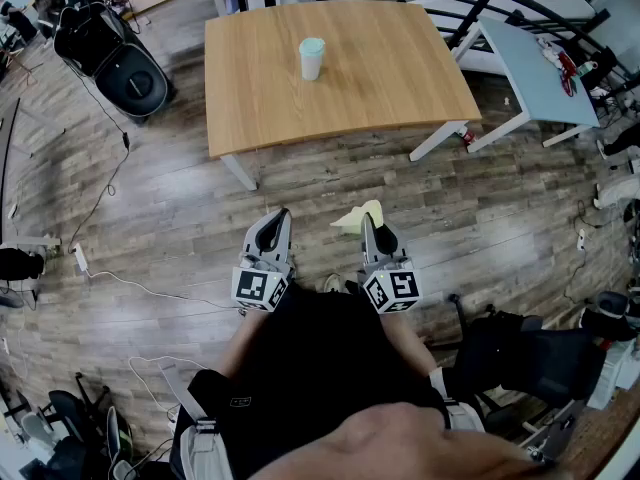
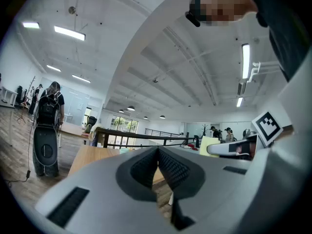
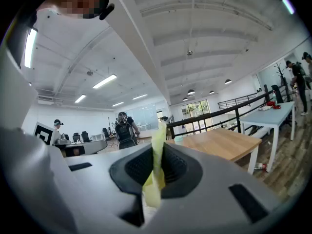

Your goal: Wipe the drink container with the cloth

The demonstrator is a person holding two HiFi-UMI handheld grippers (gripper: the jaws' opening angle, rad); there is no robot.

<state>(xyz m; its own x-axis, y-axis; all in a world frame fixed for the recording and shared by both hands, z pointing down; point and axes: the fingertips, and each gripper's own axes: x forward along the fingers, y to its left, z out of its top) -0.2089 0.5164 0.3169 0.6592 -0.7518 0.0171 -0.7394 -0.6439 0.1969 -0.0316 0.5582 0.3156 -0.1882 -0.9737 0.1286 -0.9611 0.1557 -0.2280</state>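
pale yellow thin cloth (image 1: pixel 358 215) pinched in the right gripper (image 1: pixel 368 218), jaws clamped on it, a strip sticking up past the tips (image 3: pixel 157 165). left gripper (image 1: pixel 280 215) has its tips together with nothing between them. white drink container with teal lid (image 1: pixel 312 59) stands upright on the light wooden table (image 1: pixel 400 78), well apart from both grippers, which are held low near the body. judgement: approach comes first. open the left gripper to steady the container low on its body, then drag the cloth's free flap over the wall, not the rigid tips, so it doesn't tip.
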